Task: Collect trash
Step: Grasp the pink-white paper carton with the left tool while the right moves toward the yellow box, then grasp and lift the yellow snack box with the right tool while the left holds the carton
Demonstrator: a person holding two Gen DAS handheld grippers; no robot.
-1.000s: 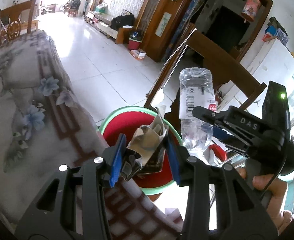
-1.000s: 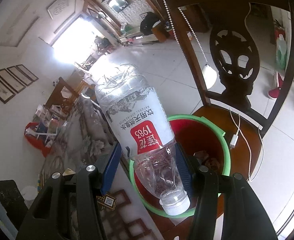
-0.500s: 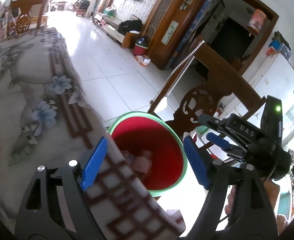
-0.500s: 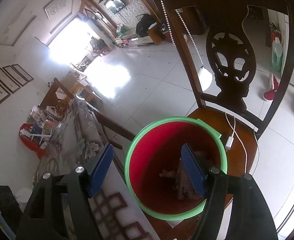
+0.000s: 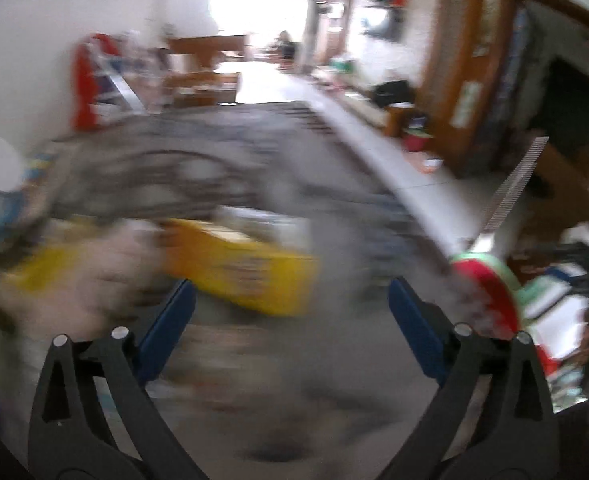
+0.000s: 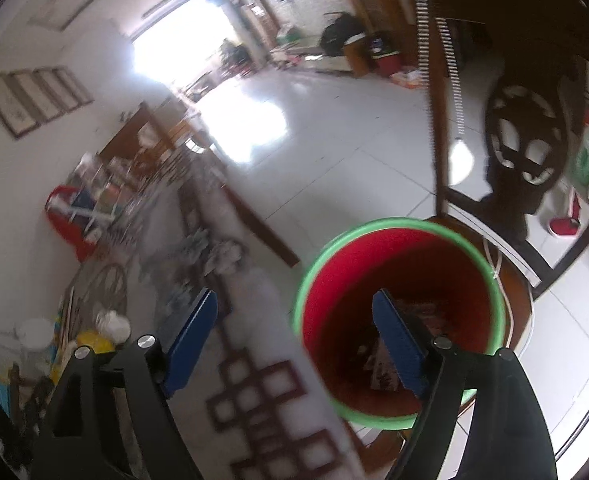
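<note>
Trash waits on the table: a blurred yellow packet (image 5: 250, 268) lies just ahead of my left gripper (image 5: 290, 316), long axis crosswise, jaws wide and empty. My right gripper (image 6: 294, 332), equally wide and empty, hangs by the red bucket (image 6: 398, 416), farther off.

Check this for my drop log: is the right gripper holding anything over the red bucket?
No, the right gripper is open with nothing between its blue pads, above the red bucket.

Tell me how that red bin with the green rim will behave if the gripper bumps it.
The red bin looks like thin plastic holding only a few scraps, so probably light and easily shoved. It seems to sit on a wooden chair seat near the edge, so a bump from the right hand-held gripper might slide or tip it off.
</note>
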